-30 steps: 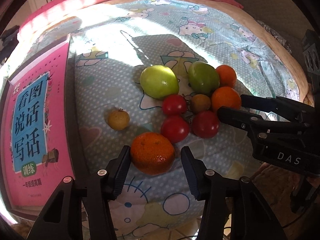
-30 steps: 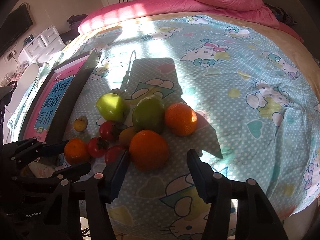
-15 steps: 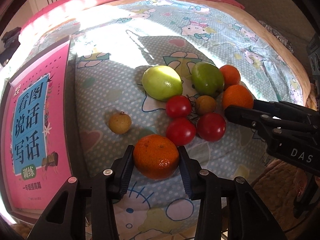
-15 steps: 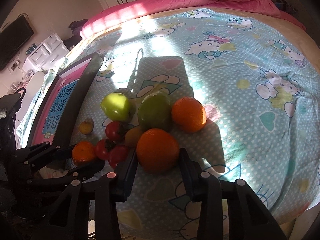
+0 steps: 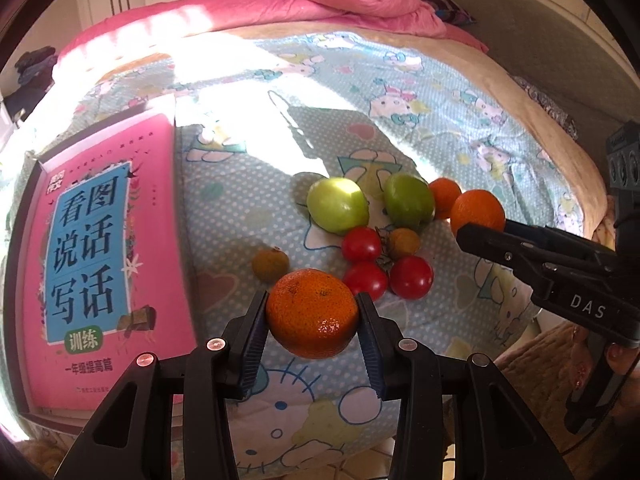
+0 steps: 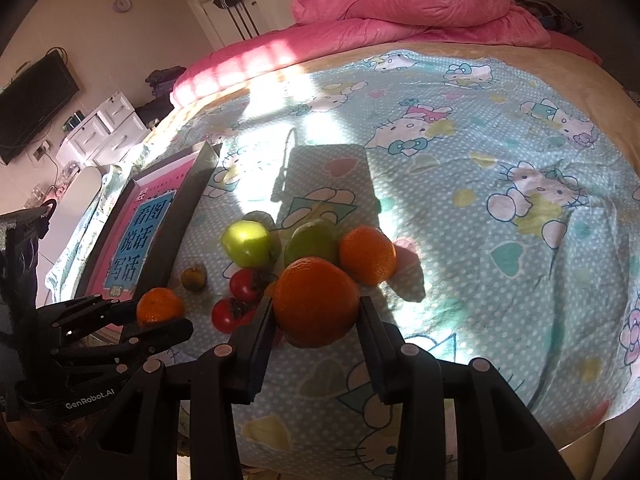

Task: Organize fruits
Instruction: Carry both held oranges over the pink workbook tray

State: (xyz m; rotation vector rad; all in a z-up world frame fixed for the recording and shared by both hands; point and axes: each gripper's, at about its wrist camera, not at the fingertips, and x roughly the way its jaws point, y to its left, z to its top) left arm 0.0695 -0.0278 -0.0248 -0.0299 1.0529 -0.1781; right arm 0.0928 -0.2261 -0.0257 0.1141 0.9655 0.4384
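Left gripper (image 5: 312,316): my black left tool pinches a round orange mandarin (image 5: 312,313) between its two pads.
Right gripper (image 6: 316,316): my other black tool squeezes a bigger round orange (image 6: 316,302).
Still on the bed: two green apples (image 5: 337,205), three small red tomatoes (image 5: 411,277), two little brown fruits (image 5: 270,264) and one more orange (image 6: 368,255) sit on the blue cartoon-cat sheet (image 6: 500,208).
Tray: the black tray with the pink book (image 5: 80,264) holds no fruit.
How far: I think the sorting has just begun; most fruit waits.
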